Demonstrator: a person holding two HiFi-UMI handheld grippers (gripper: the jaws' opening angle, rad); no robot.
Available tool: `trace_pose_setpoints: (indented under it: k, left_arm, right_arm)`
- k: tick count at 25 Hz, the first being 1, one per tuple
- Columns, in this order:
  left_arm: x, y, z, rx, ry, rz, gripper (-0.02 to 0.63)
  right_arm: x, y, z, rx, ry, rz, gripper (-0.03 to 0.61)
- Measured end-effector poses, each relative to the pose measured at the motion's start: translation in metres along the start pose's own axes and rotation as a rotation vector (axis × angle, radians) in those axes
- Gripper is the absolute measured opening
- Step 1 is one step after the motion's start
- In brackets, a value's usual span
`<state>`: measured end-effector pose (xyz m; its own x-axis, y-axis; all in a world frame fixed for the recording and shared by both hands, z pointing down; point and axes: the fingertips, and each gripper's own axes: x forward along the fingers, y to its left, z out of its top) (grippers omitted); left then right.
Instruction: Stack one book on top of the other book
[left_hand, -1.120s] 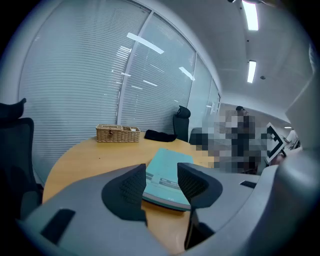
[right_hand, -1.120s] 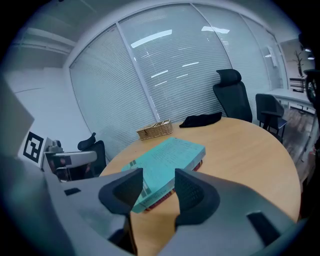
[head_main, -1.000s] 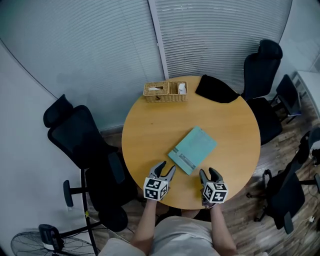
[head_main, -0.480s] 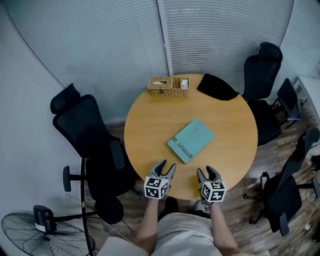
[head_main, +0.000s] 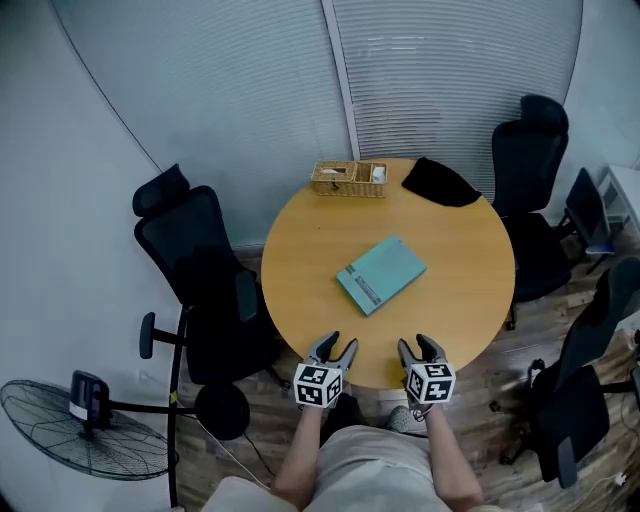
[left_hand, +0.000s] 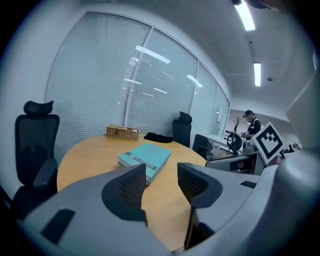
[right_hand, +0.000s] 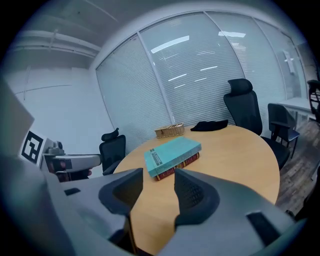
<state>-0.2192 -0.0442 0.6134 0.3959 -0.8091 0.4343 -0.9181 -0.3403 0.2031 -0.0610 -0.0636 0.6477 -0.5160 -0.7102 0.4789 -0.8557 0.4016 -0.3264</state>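
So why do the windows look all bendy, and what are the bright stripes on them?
Left gripper view: wide lens curves the blinds; the stripes are ceiling lights reflected in glass. Right gripper view: same bending and reflections. Head view: blinds bow too.

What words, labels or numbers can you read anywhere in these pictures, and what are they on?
Nothing reads clearly.
Teal book, cover strip: print too small to read.
Red book under it, spine: gilt marks too blurred to read.
Left gripper and right gripper, cubes: square marker patterns only, no words.
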Motion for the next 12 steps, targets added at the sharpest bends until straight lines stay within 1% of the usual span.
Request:
trace_pose_setpoints:
  k: [6,8,12]
  left_arm:
    - [-0.016,-0.026,-0.009,0.012,-0.017,-0.023,0.213]
    - [-0.018,-0.029,-0.012,0.004,-0.02,-0.017,0.2]
    - [-0.02,-0.037,-0.015,-0.003,-0.021,-0.009,0.149]
  right_arm:
    - [-0.016,-0.002,-0.009,-0.043,0.004,0.023,0.181]
    - [-0.021,-0.002,-0.013,-0.047,0.005,0.029,0.169]
    - [-0.03,-0.004,-0.016,-0.048,0.005,0.031,0.129]
